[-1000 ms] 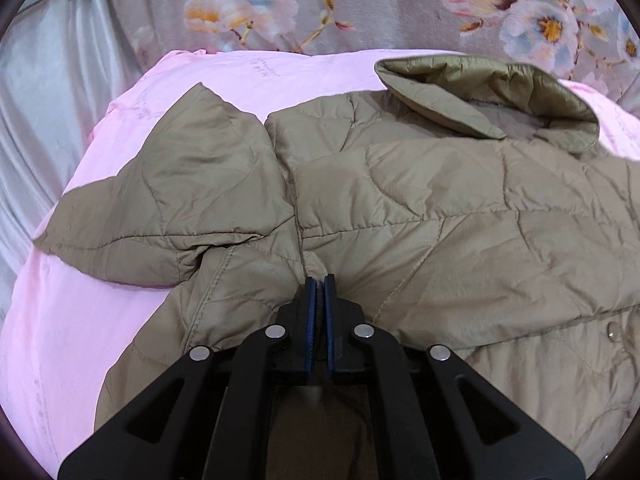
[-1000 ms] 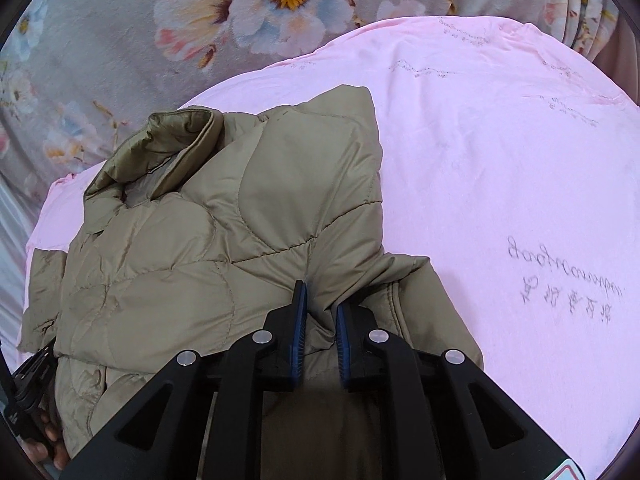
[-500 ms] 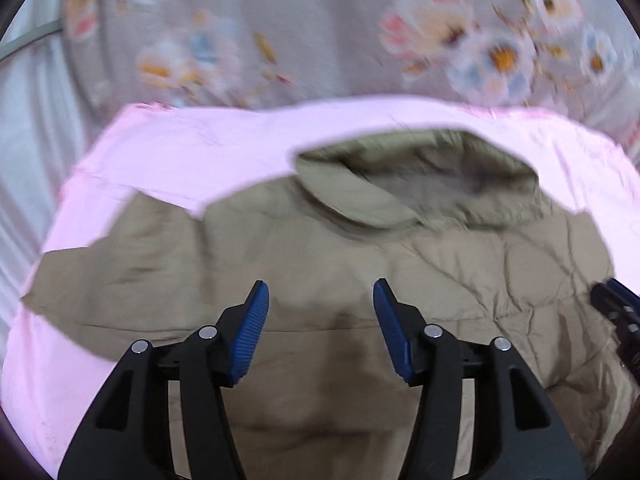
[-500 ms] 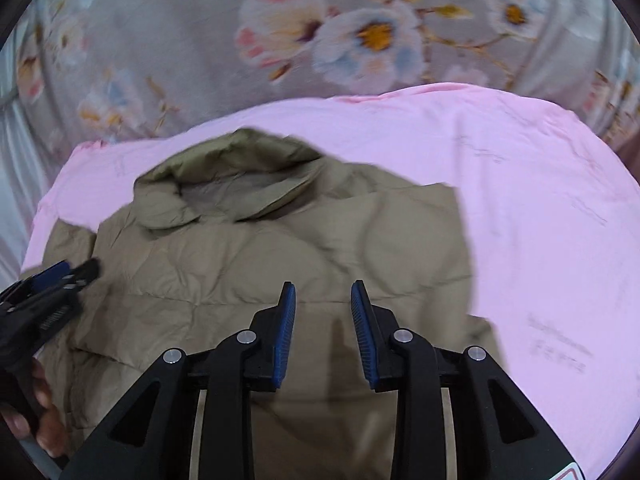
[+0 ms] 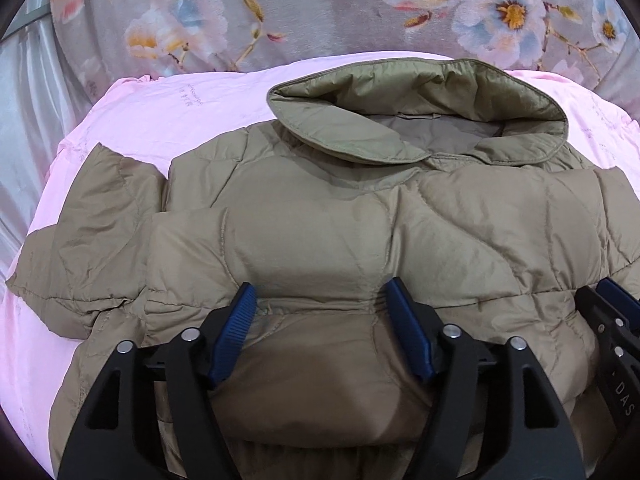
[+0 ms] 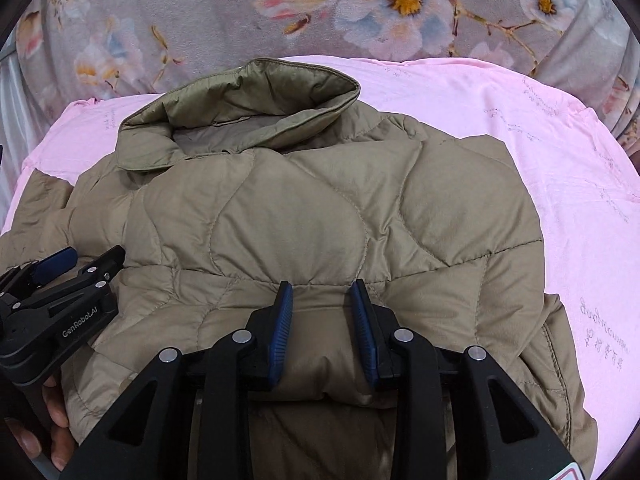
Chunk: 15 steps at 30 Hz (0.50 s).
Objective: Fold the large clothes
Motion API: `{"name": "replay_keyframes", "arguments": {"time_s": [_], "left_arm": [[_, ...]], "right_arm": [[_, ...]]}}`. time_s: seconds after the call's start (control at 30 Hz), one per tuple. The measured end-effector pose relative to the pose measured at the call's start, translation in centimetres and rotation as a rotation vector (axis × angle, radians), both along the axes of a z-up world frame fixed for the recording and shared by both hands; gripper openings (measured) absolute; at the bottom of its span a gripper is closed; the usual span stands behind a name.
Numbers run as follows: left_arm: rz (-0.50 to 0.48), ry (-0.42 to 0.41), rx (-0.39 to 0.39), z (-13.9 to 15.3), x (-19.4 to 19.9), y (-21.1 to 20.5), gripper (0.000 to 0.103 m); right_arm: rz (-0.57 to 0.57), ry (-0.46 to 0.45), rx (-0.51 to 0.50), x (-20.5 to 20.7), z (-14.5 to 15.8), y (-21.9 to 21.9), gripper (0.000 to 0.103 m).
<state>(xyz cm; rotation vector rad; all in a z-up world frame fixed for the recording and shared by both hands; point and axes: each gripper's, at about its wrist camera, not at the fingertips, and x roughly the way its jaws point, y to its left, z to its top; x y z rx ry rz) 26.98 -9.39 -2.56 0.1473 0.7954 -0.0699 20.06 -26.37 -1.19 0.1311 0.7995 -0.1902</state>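
Across mid-frame on the pink sheet [image 5: 132, 120], the quilted jacket [image 5: 320, 220] looks puffy, soft, slippery; I'd pinch its hem. Left gripper [image 5: 326, 322] and right gripper [image 6: 322, 314] gape, empty.

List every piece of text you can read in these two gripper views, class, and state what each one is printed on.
"GenRobot.AI": white print on the side of the left gripper, seen in the right wrist view.
"DAS": white letters on the right gripper, cut off at the left wrist view's edge.
Faint script on the pink sheet, upside down at: not legible.
Quilted jacket: no text visible.
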Motion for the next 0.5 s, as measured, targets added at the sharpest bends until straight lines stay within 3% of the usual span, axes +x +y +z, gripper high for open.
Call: {"name": "replay_keyframes", "arguments": {"time_s": [0.07, 0.2, 0.3, 0.4, 0.5], "left_arm": [[-0.004, 0.000, -0.066, 0.3, 0.1, 0.9, 0.074], [0.029, -0.030, -0.269, 2.5, -1.2, 5.2, 0.083], [0.104, -0.019, -0.367, 4.6, -2.4, 11.6, 0.086], [0.201, -0.024, -0.387, 5.8, -2.4, 18.5, 0.090], [0.376, -0.013, -0.360, 5.7, -1.5, 27.2, 0.090]], "right_arm": [[-0.002, -0.001, 0.010, 0.0, 0.0, -0.2, 0.030], [-0.007, -0.004, 0.011, -0.1, 0.0, -0.2, 0.030], [-0.027, -0.013, 0.004, -1.0, 0.7, -0.1, 0.032], [-0.001, -0.056, 0.044, -3.8, 2.3, 1.0, 0.036], [0.043, -0.100, 0.016, -6.7, 3.1, 3.4, 0.045]]}}
